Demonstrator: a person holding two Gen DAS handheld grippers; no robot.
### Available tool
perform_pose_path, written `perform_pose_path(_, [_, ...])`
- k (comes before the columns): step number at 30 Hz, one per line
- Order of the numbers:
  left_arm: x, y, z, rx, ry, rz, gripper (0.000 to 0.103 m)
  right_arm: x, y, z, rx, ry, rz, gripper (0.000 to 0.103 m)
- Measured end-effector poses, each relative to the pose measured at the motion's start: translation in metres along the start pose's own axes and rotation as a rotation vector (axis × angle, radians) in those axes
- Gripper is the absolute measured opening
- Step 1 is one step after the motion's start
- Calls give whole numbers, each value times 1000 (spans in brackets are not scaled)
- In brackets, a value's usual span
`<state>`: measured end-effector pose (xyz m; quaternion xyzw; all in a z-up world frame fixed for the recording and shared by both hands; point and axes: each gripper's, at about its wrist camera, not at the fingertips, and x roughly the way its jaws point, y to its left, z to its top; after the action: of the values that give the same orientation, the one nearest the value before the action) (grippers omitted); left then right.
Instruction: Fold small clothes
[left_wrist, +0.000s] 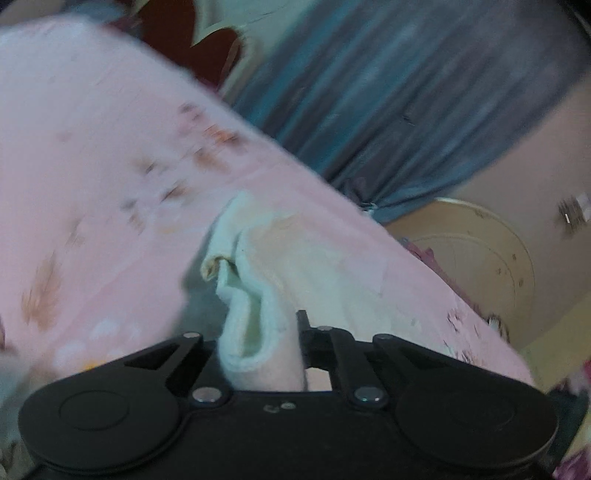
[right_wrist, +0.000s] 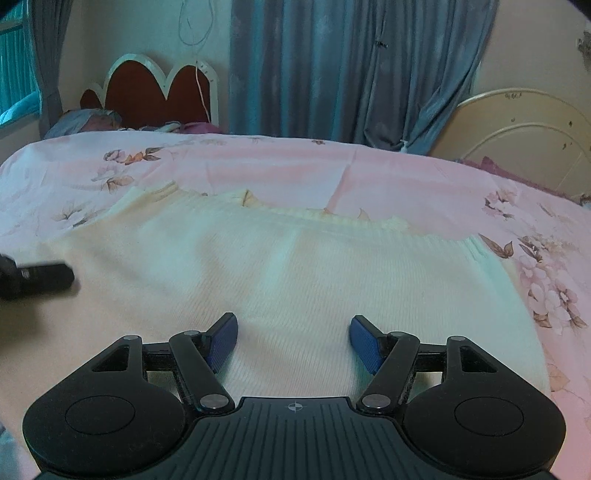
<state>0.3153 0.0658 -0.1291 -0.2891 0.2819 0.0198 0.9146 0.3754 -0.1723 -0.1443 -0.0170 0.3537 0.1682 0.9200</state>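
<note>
A cream knit garment (right_wrist: 295, 280) lies spread flat on the pink floral bedsheet (right_wrist: 258, 162), its ribbed edge toward the far side. My right gripper (right_wrist: 293, 341) is open, its blue pads (right_wrist: 223, 341) just above the near part of the garment, holding nothing. My left gripper (left_wrist: 264, 350) is shut on a bunched fold of the cream garment (left_wrist: 258, 295) and lifts it off the sheet; this view is tilted and blurred. The left gripper also shows as a dark blurred shape at the left edge of the right wrist view (right_wrist: 35, 278).
A red headboard with white scalloped trim (right_wrist: 155, 92) stands at the far left. Blue-grey curtains (right_wrist: 351, 70) hang behind the bed. A cream round-topped bed frame (right_wrist: 524, 136) stands at the far right. Pillows (right_wrist: 85, 122) lie by the headboard.
</note>
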Motion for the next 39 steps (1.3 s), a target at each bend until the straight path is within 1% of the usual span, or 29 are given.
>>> perform_pose_path(3, [-7, -32, 4, 127, -24, -20, 7, -10, -13, 4, 58, -10, 28, 66])
perform_pose_path(5, [-10, -57, 2, 224, -30, -49, 7, -22, -28, 4, 109, -30, 26, 66])
perform_pose_path(7, [-6, -85, -4, 300, -20, -91, 7, -35, -45, 3, 151, -39, 20, 66])
perform_pose_path(10, [4, -125, -22, 410, 17, -163, 7, -58, -80, -2, 210, -55, -5, 66])
perform_pose_path(14, [23, -172, -67, 542, 110, -224, 7, -87, -129, -13, 270, -66, -66, 66])
perform_pose_path(16, [32, -183, -93, 600, 159, -230, 7, -97, -149, -20, 292, -63, -95, 67])
perform_pose_path(18, [39, -191, -120, 665, 230, -226, 8, -106, -163, -26, 317, -67, -106, 67])
perform_pose_path(19, [41, -193, -134, 701, 249, -215, 9, -111, -169, -29, 334, -69, -100, 67])
perform_pose_path(20, [39, -194, -143, 736, 253, -204, 14, -114, -173, -29, 351, -68, -77, 67])
perform_pose_path(21, [36, -193, -148, 754, 247, -204, 22, -116, -176, -30, 367, -67, -45, 67])
perform_pose_path(22, [31, -192, -151, 758, 242, -211, 26, -118, -177, -29, 382, -65, -8, 67])
perform_pose_path(23, [27, -191, -152, 760, 250, -222, 36, -117, -177, -27, 390, -61, 19, 67])
perform_pose_path(24, [22, -191, -153, 758, 262, -232, 53, -116, -176, -26, 397, -53, 56, 67])
perform_pose_path(25, [17, -190, -153, 750, 273, -247, 64, -114, -175, -25, 406, -42, 92, 66])
perform_pose_path(26, [11, -189, -153, 740, 281, -269, 78, -111, -173, -24, 416, -28, 125, 66])
perform_pose_path(27, [5, -188, -153, 738, 285, -285, 75, -107, -169, -25, 424, -12, 159, 66])
perform_pose_path(28, [0, -187, -152, 742, 291, -283, 72, -105, -165, -24, 425, -3, 176, 66])
perform_pose_path(30, [-9, -177, -146, 729, 303, -283, 71, -101, -160, -24, 427, 12, 195, 66])
perform_pose_path(32, [-21, -161, -134, 683, 279, -281, 71, -91, -159, -23, 426, 31, 213, 66])
perform_pose_path(36, [-38, -132, -100, 575, 210, -235, 71, -77, -160, -26, 453, 59, 238, 66])
perform_pose_path(39, [-33, -118, -77, 507, 174, -172, 71, -69, -160, -24, 469, 51, 249, 66])
